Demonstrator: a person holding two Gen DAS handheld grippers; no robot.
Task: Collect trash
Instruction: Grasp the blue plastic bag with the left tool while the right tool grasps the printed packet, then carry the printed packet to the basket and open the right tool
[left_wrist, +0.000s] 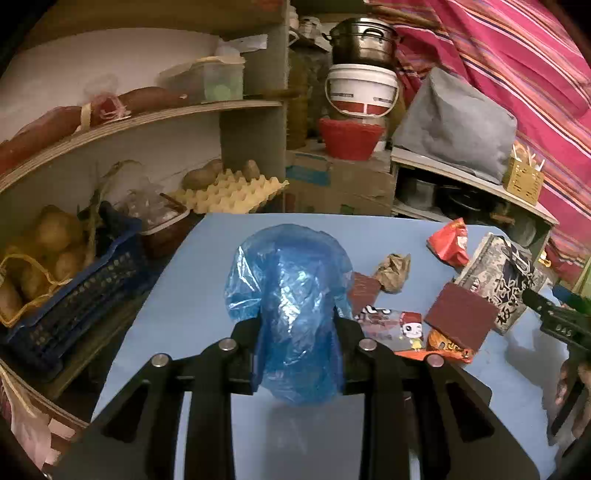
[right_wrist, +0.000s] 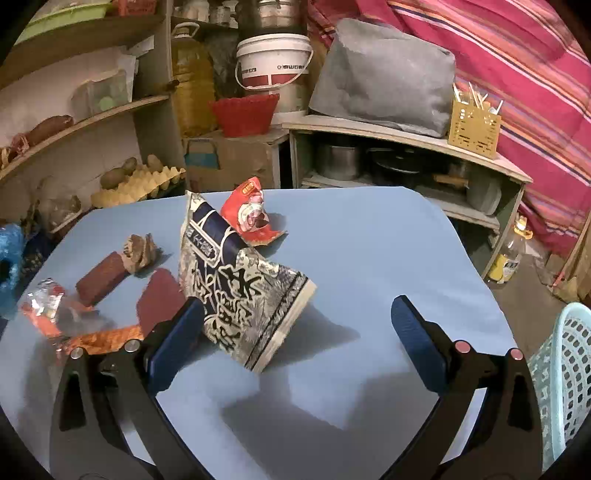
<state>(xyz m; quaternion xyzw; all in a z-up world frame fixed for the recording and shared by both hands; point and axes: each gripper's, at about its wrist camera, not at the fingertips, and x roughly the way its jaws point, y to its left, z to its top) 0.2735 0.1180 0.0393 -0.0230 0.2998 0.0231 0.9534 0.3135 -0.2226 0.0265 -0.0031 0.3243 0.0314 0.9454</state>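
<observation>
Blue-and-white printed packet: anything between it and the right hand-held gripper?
Nothing visible. The crumpled blue-and-white printed packet stands directly ahead of the open right hand-held gripper, beside its left finger; only bare blue tabletop fills the rest of the gap.

Both grippers are black with round silver screws on the arms. The right gripper has dark blue pads. The left gripper has big holes cut in its frame.

Left claw's pads hidden behind the blue bag
</observation>
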